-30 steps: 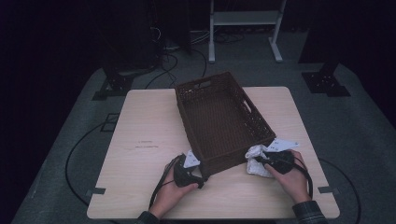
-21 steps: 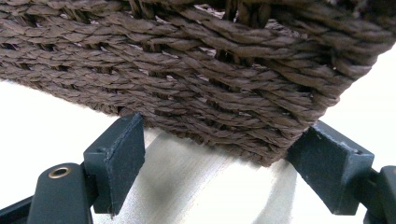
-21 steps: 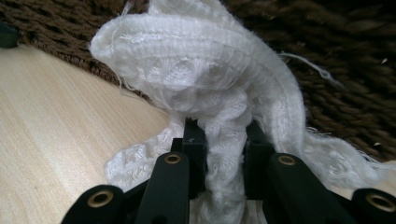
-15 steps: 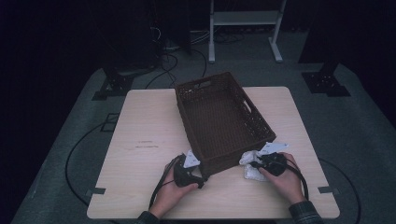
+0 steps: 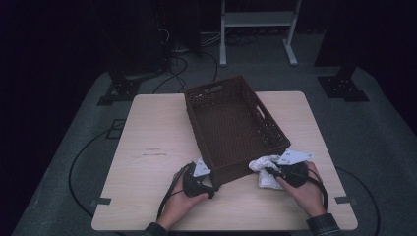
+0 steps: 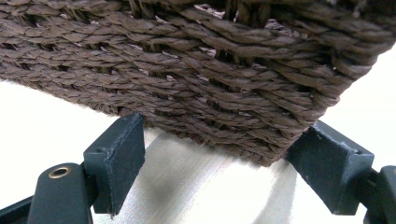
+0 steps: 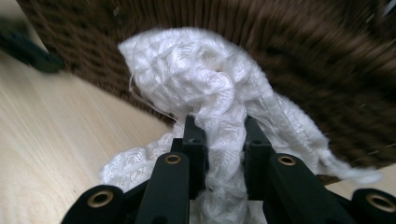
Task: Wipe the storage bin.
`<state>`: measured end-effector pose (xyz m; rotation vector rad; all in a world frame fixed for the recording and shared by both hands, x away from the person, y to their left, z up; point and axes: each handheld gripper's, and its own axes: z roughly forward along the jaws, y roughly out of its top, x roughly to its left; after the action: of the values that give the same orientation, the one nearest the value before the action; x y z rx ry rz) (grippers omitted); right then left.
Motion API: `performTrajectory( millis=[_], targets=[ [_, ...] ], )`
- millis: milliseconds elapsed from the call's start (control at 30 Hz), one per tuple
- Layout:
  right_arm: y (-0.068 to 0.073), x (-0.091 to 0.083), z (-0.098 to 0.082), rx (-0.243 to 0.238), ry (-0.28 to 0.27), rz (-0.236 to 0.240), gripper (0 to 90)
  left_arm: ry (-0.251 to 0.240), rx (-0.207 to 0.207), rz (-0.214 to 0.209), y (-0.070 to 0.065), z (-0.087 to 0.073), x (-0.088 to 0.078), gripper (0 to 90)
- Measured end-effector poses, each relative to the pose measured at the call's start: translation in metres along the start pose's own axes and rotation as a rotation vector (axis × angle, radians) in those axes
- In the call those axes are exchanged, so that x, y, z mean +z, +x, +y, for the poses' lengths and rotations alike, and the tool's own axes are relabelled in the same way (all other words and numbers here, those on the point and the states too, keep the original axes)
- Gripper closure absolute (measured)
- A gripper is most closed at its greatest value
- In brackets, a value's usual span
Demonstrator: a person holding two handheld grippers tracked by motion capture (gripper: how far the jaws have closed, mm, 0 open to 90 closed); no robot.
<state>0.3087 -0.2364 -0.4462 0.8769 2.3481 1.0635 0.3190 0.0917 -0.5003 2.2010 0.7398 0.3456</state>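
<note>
White cloth (image 5: 266, 170) bunches at the near right corner of the one brown wicker basket (image 5: 231, 123) on the bench (image 5: 152, 132), pinched tight in the right claw (image 7: 218, 135), which grips a fold of it just beside the basket wall. One cloth, two claws. Left claw (image 6: 219, 161) stands wide open, its jaws astride the basket's near left corner; whether they touch it I cannot tell.

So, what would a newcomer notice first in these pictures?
First, the dark brown woven basket, empty, lying at an angle in the middle of the pale wooden table. Next, the white knitted cloth, bunched between the shut jaws of the right gripper beside the basket's near right corner. The left gripper stands open at its near left corner.
</note>
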Motion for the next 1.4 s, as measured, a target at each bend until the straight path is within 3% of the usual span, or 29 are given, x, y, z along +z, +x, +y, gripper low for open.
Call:
performTrajectory(
  millis=[167, 600, 800, 1200, 1400],
  targets=[
    [0.001, -0.016, 0.007, -0.012, -0.062, -0.029, 75.9, 0.000, 0.001, 0.000, 0.000, 0.000, 0.000, 19.6],
    [0.006, -0.036, 0.024, -0.017, -0.183, -0.028, 75.8, -0.001, 0.000, 0.000, 0.000, 0.000, 0.000, 19.6],
    [0.006, -0.025, 0.021, -0.019, -0.141, -0.013, 75.9, 0.000, 0.001, 0.000, 0.000, 0.000, 0.000, 19.6],
    [0.010, 0.014, 0.009, -0.041, 0.009, 0.033, 75.9, 0.000, 0.000, 0.000, 0.000, 0.000, 0.000, 19.6],
    [0.010, 0.023, 0.007, -0.025, 0.034, 0.054, 75.8, 0.001, 0.001, 0.000, 0.000, 0.000, 0.000, 19.6]
  ],
)
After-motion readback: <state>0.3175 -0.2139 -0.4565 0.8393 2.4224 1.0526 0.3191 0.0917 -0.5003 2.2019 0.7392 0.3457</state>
